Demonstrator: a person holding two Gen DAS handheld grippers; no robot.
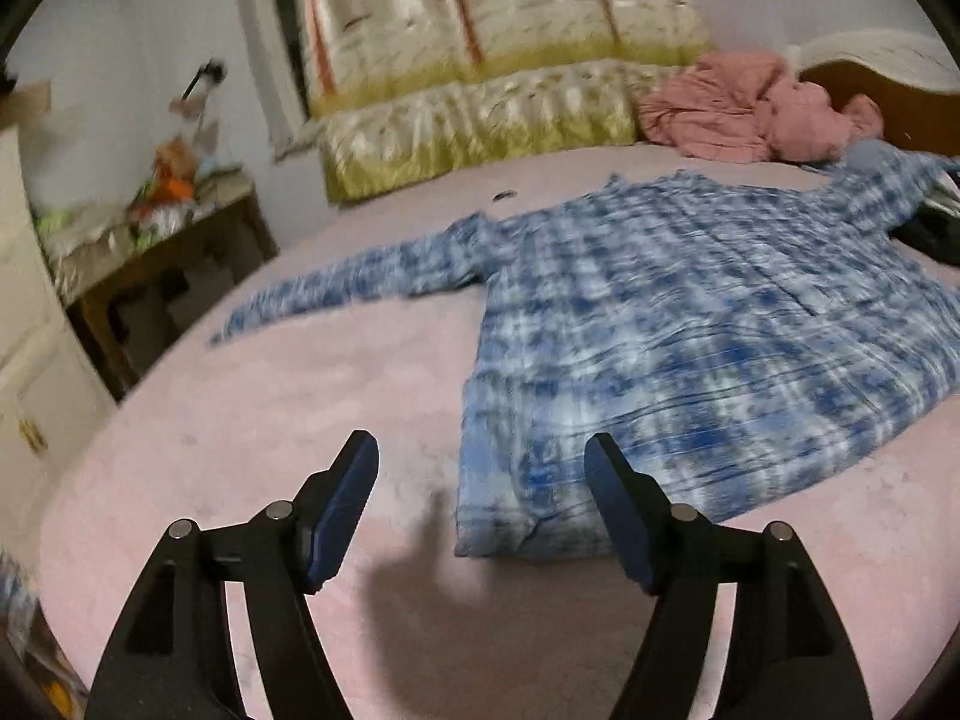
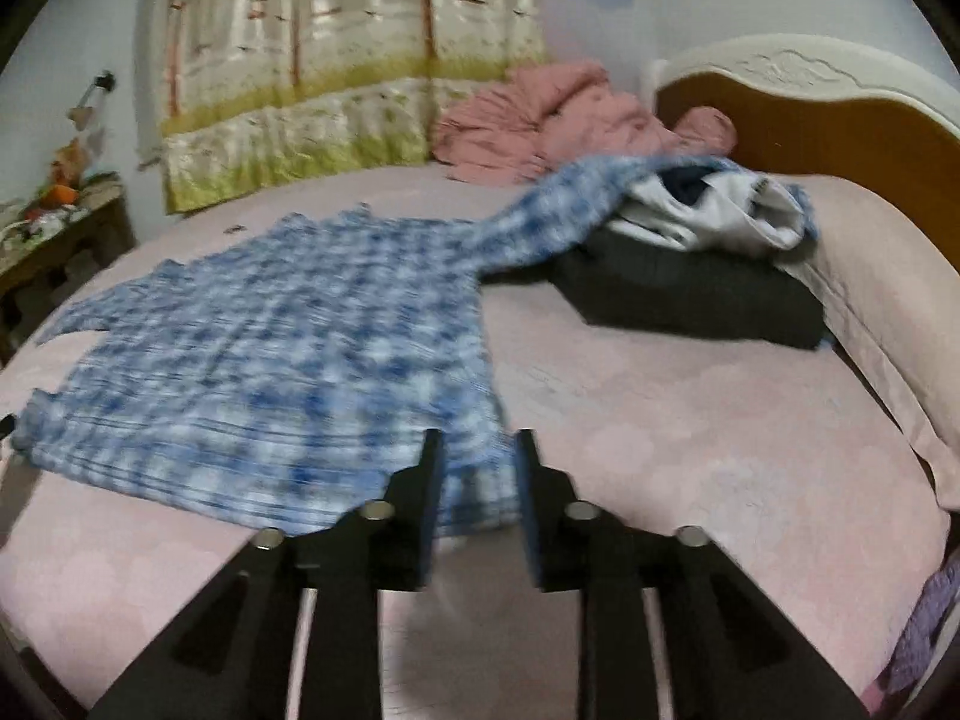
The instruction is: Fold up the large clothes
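While the blue plaid shirt (image 1: 690, 324) lies flat on the pink bed (image 1: 270, 420), the left gripper (image 1: 480, 450) gapes wide at 6 o'clock, and the right gripper (image 2: 477, 450) sits partly open at its corner.

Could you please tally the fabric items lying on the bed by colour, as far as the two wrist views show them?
Blue-and-white plaid: 1, the shirt spread flat.
Pink: 1, the crumpled quilt near the headboard.
Dark grey: 1, the folded garment under the shirt's sleeve.
White: 1, the bundle on top of it.
Total: 4
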